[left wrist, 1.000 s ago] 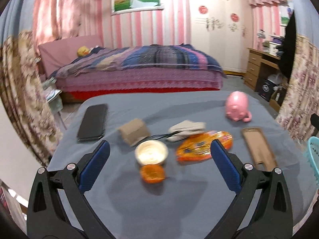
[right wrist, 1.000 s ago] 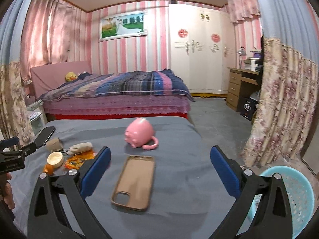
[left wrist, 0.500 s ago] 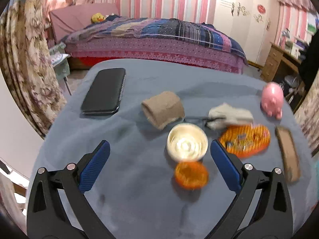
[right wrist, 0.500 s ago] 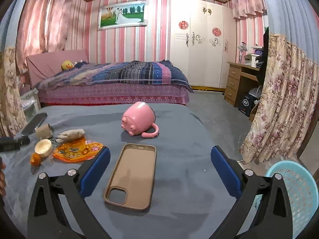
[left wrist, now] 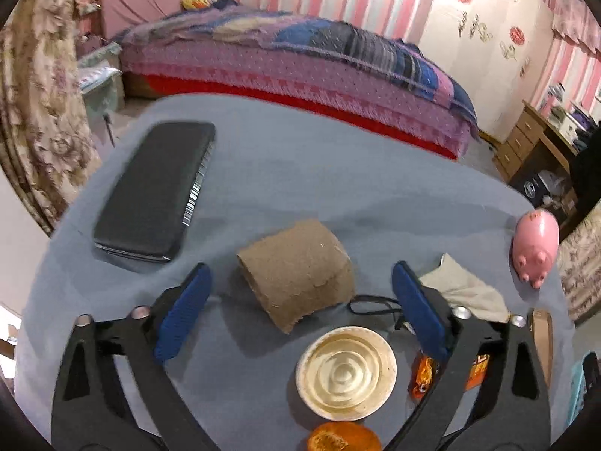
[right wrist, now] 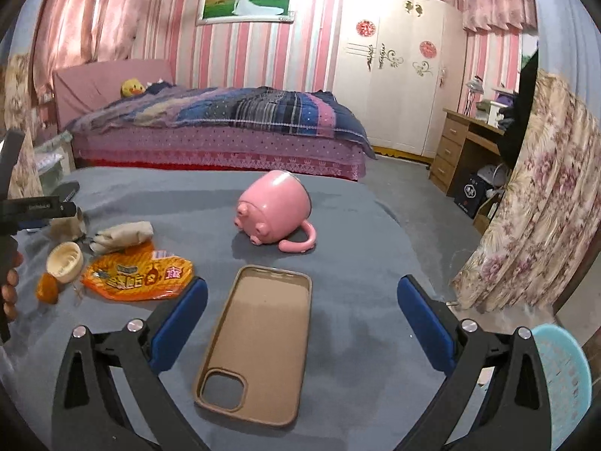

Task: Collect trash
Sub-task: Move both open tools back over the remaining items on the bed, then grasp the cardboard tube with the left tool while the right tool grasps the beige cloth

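Closing left tongs [left wrist: 298, 282] flank cardboard roll [left wrist: 296, 267], untouched.

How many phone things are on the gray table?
2. A black phone lies at the table's far left corner, and an empty brown phone case lies in front of the pink pig mug.

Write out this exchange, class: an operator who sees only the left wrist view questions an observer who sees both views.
Operator: What is the orange packet near the white cup?
Observer: A snack wrapper, lying flat and printed side up.
Operator: Where is a bin?
Observer: A light blue basket sits beyond the right edge of the table, lower than the tabletop.
Operator: Is the right tool busy?
Observer: No. The right tool is open and holds nothing; the phone case lies below it.
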`<state>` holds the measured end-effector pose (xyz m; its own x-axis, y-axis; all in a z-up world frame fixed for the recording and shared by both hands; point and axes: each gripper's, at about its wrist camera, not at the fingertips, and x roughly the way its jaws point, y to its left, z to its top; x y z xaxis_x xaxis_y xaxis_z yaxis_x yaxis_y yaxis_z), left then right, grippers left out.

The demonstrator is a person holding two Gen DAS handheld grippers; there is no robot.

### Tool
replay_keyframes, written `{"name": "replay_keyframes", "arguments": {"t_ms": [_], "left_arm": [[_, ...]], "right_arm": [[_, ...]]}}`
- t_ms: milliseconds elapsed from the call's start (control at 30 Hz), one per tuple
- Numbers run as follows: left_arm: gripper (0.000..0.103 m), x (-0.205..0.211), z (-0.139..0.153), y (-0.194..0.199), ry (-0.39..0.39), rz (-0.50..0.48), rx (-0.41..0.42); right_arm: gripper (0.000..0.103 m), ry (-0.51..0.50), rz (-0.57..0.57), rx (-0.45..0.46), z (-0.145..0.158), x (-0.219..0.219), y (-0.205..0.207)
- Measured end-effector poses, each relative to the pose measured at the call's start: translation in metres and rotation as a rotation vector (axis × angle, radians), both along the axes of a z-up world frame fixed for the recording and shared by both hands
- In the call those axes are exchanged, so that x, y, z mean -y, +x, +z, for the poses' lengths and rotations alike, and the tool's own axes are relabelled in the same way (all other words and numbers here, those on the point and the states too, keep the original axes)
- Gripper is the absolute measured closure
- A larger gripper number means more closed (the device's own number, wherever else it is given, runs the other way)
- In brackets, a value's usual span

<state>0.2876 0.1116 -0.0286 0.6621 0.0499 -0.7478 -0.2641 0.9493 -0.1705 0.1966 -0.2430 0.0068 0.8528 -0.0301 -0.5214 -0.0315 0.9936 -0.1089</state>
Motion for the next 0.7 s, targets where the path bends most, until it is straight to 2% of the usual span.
{"name": "replay_keyframes", "arguments": {"t_ms": [67, 133, 233, 267, 333, 433, 467, 500, 633, 700], "left_arm": [[0.028, 0.001, -0.005, 0.006, 0.007, -0.018, -0.027], [0.033, -0.001, -0.008, 0.008, -0.004, -0.027, -0.033], [0.048, -0.006, -0.013, 0.009, -0.012, -0.037, -0.040], [0.054, -0.009, -0.014, 0.008, -0.041, -0.051, -0.039], [0.055, -0.011, -0.013, 0.004, -0.064, -0.056, -0.031], [0.056, -0.011, 0.002, -0.006, 0.001, -0.043, -0.005], [0.075, -0.012, 0.009, -0.013, 0.018, -0.047, 0.016], [0.083, -0.014, 0.017, -0.020, 0.028, -0.053, 0.030], [0.085, -0.024, 0.035, -0.038, 0.078, -0.037, 0.074], [0.085, -0.027, 0.036, -0.040, 0.098, -0.045, 0.072]], "right_arm": [[0.004, 0.013, 0.015, -0.008, 0.000, -0.006, 0.006], [0.004, 0.042, 0.028, -0.012, 0.001, -0.013, 0.012], [0.004, 0.080, 0.059, -0.018, 0.004, -0.029, 0.021], [0.004, 0.082, 0.072, -0.020, 0.004, -0.038, 0.024], [0.004, 0.086, 0.098, -0.030, 0.004, -0.056, 0.032], [0.004, 0.100, 0.122, -0.053, 0.002, -0.075, 0.042], [0.004, 0.100, 0.137, -0.060, 0.001, -0.083, 0.046], [0.004, 0.090, 0.153, -0.063, 0.001, -0.093, 0.049], [0.005, 0.041, 0.205, -0.060, 0.000, -0.123, 0.058], [0.008, 0.032, 0.232, -0.087, -0.006, -0.140, 0.069]]}}
